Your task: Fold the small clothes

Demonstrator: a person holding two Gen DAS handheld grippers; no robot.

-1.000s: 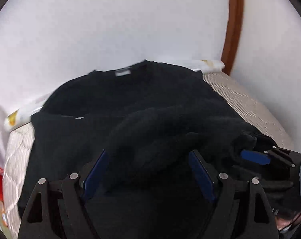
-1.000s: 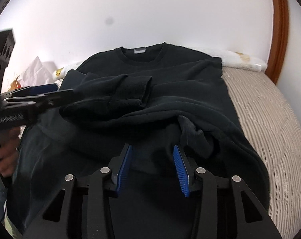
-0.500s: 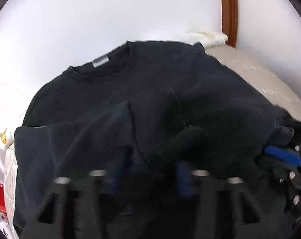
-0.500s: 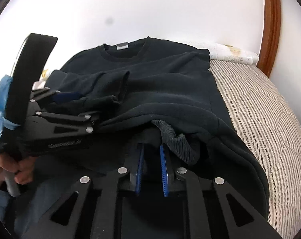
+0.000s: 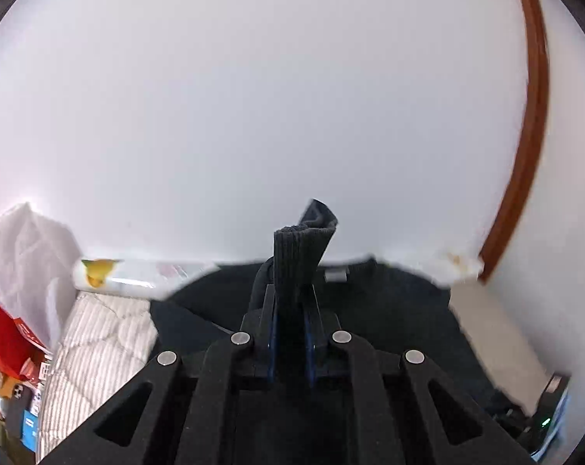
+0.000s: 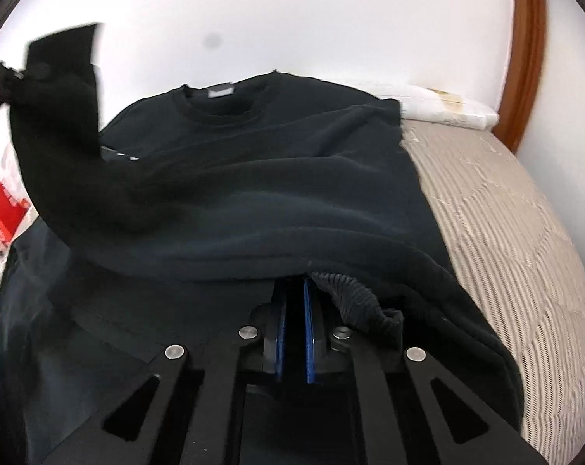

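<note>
The sweatshirt (image 6: 292,178) lies on the bed (image 6: 505,232), collar toward the wall (image 6: 292,11).

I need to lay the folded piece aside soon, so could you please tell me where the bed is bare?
The striped mattress is bare right of the black sweatshirt, up to the wall. A narrower strip lies left of it, bordered by the red box and white bag, where it is crowded.
</note>
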